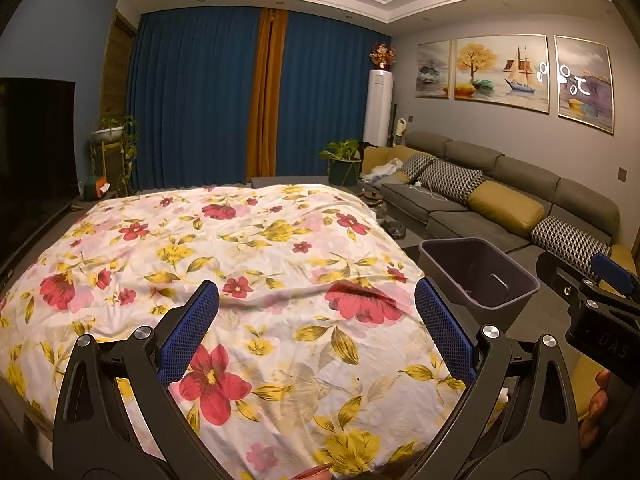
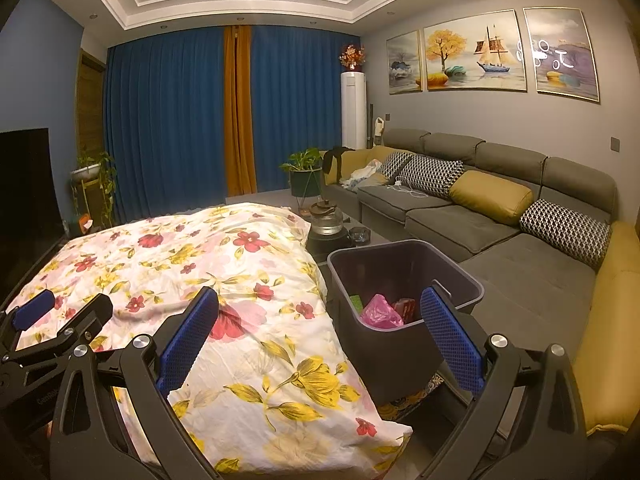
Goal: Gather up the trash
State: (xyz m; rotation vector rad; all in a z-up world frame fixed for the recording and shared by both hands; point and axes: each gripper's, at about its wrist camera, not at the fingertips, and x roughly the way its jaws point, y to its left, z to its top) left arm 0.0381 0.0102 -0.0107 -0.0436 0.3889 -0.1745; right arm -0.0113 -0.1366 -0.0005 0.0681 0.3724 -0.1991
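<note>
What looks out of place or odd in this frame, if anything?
Nothing is spilled or damaged. The one oddity: a floral sheet is draped over the table, hiding its surface, with a kettle at the uncovered far end. The bin stands upright beside it, holding a pink bag. Both grippers are open and empty.

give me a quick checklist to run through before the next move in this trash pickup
1. Left gripper jaws open and empty: ok.
2. Right gripper jaws open and empty: ok.
3. Trash bin upright beside the floral sheet, within view of both cameras: ok.
4. Bin has room: ok, only a pink bag, a red packet and something green at the bottom.
5. Next piece of trash located: not ok, none shows on the sheet.
6. Trash left elsewhere, on the sofa or floor: cannot tell.
</note>
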